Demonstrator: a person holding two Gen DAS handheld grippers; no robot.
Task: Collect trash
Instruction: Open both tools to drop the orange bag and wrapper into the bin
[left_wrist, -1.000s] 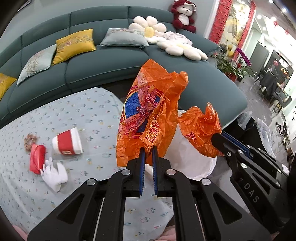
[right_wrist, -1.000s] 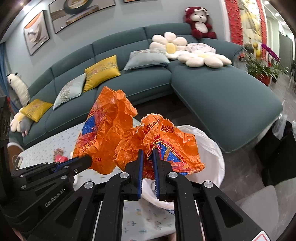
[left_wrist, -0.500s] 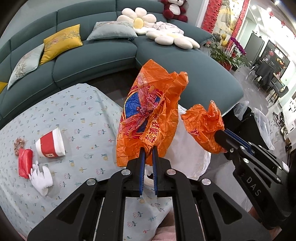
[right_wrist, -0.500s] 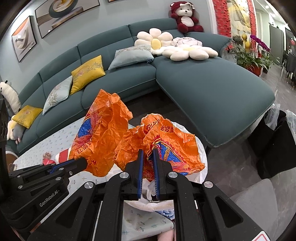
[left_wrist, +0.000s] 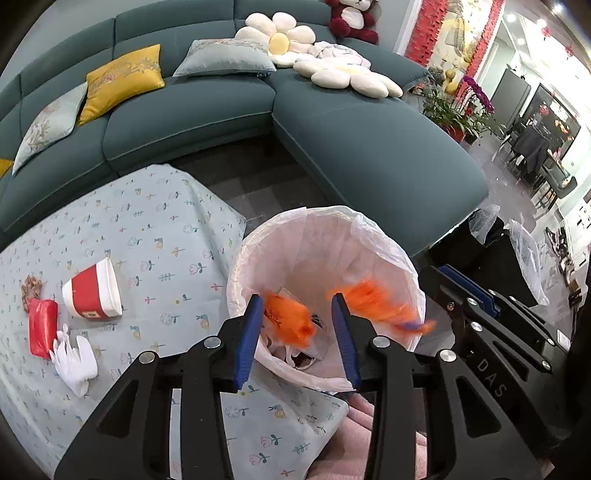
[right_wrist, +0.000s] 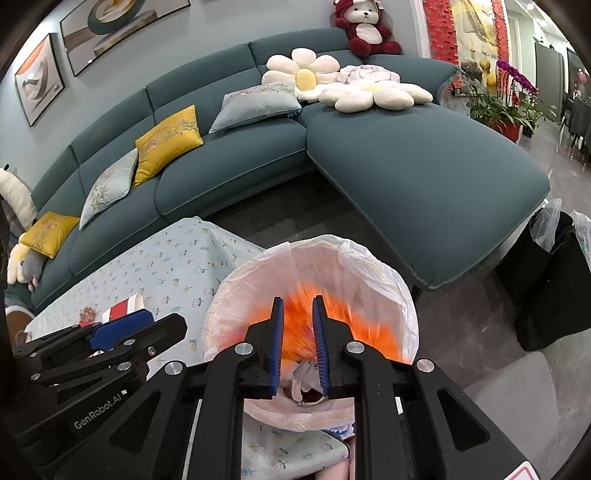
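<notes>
Over the lined bin (left_wrist: 380, 236), beside the table's right edge, the left gripper (left_wrist: 298, 325) and right gripper (right_wrist: 298, 332) hang with jaws apart, so the orange wrapper (left_wrist: 291, 321), blurred, apparently drops inside; the paper cup (left_wrist: 94, 290) waits far left.

1. Bin liner (left_wrist: 373, 236): thin, translucent white plastic, crinkled.
2. Wrapper (left_wrist: 291, 319): glossy orange plastic film.
3. Tablecloth (left_wrist: 155, 221): matt printed cloth.
4. Cup (left_wrist: 92, 293): smooth paper.
5. Sofa (left_wrist: 369, 155): matt teal fabric.
6. Left gripper (left_wrist: 297, 325): matt black plastic, blue ribbed pads.
</notes>
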